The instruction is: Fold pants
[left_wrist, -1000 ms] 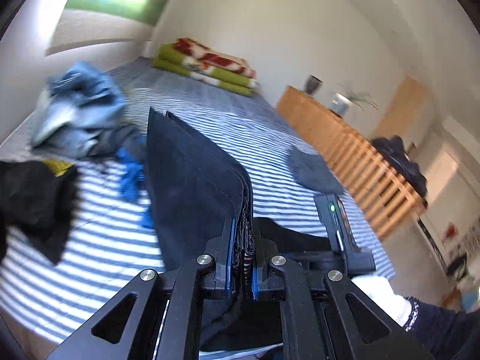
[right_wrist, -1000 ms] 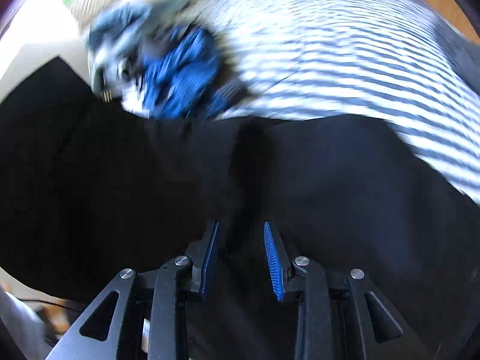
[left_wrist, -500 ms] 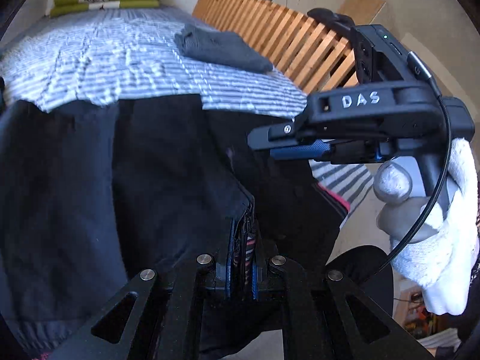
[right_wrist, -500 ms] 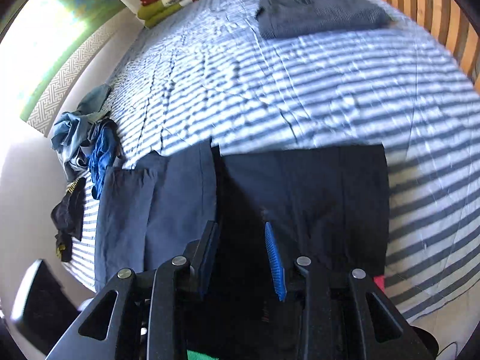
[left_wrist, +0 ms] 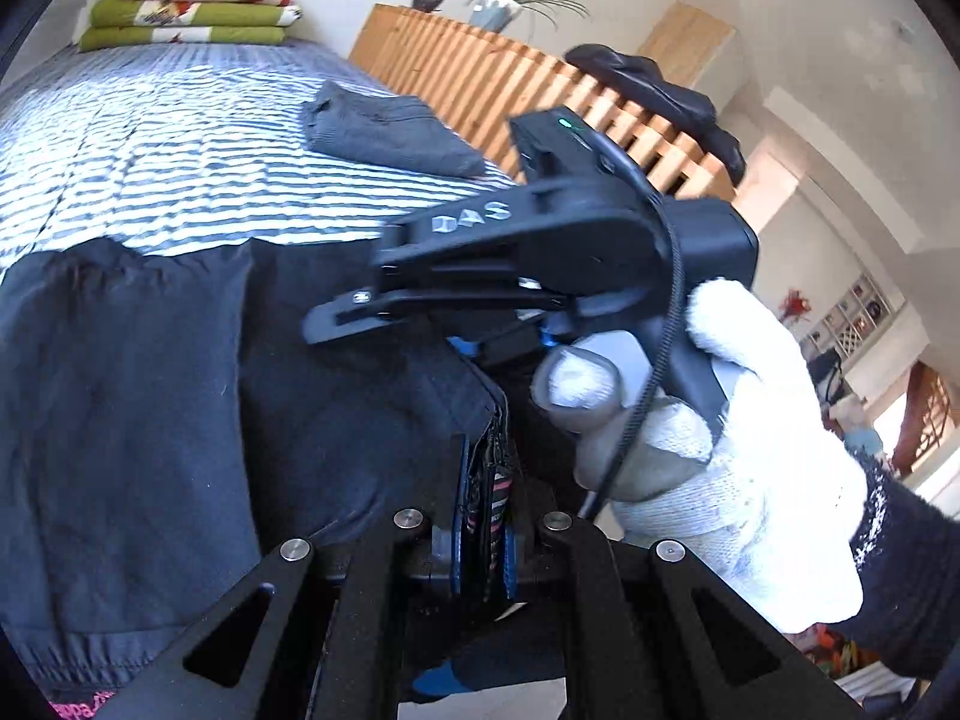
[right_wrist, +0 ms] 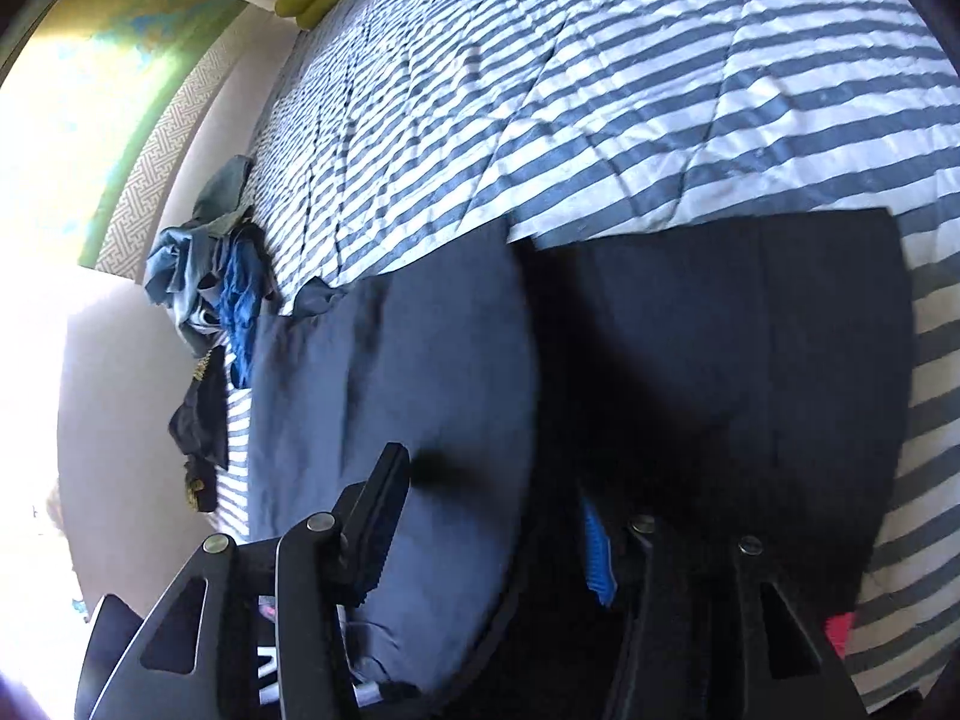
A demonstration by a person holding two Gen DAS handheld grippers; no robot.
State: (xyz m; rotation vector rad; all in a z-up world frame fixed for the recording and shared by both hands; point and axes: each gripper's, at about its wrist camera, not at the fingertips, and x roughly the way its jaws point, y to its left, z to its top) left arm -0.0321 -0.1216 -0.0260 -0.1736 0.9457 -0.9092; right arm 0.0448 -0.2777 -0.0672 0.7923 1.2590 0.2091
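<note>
Dark navy pants (right_wrist: 720, 360) lie spread across the near edge of the striped bed (right_wrist: 660, 90), one half folded over and looking lighter (right_wrist: 390, 390). My left gripper (left_wrist: 483, 474) is shut on a bunched, layered edge of the pants (left_wrist: 150, 390) at the bed's near side. My right gripper (right_wrist: 492, 516) hovers just over the pants with its fingers wide apart and nothing between them. In the left wrist view it crosses right in front of the left gripper, held by a white-gloved hand (left_wrist: 720, 450).
A folded grey garment (left_wrist: 384, 138) lies farther up the bed beside a wooden slatted rail (left_wrist: 540, 96). Stacked blankets (left_wrist: 192, 12) sit at the head. A heap of blue and dark clothes (right_wrist: 210, 276) lies by the wall.
The pants went from hanging lifted in the left gripper to lying on the bed. The right gripper opened wider and moved in close over the left gripper's hold.
</note>
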